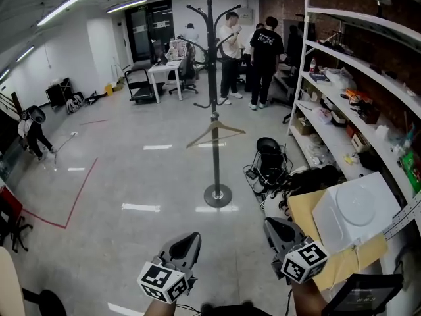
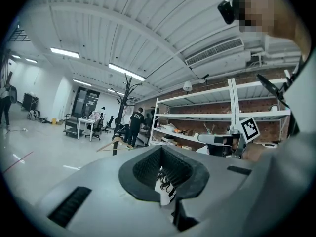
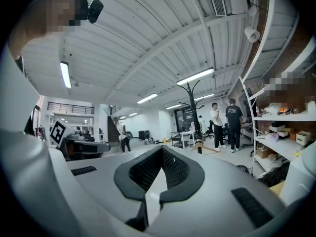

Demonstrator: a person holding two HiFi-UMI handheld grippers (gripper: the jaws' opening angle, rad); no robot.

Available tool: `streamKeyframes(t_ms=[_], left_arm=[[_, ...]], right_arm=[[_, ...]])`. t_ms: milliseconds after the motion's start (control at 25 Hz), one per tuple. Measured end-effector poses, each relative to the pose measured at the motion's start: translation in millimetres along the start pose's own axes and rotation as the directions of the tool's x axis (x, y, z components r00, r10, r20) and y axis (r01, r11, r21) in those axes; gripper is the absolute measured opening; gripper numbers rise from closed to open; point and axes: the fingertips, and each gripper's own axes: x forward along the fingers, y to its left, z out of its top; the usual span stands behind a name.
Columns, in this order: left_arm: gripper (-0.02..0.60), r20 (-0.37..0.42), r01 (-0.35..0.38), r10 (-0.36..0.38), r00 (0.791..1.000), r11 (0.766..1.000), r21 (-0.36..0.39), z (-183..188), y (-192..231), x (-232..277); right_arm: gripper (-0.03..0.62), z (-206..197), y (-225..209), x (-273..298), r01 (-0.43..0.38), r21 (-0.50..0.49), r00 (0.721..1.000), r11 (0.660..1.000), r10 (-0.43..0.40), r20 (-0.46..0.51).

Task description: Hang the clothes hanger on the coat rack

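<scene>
Nearest, low in frame: left gripper (image 1: 187, 241) and right gripper (image 1: 277, 226), jaws pressed together, holding nothing, pointed level into the room. Farther off: wooden clothes hanger (image 1: 216, 131) hung low on the black coat rack (image 1: 212, 58), so likely nothing left to carry.
</scene>
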Motion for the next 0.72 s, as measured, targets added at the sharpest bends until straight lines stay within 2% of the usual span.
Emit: streamKeyframes(t_ms=[360,720], left_arm=[[0.000,-0.019,-0.008,0.008,1.000,1.000,0.017,0,-16,7],[0.000,-0.017,-0.028,0.028,0.999,0.999,0.018,-1,-19,6]], right_arm=[[0.005,6,-6,-12,-0.013,-0.025,1.000,1.000,0.013,0.016],[0.005,9,-14,-20,0.008,-0.031,1.000,0.999,-0.007,0.020]])
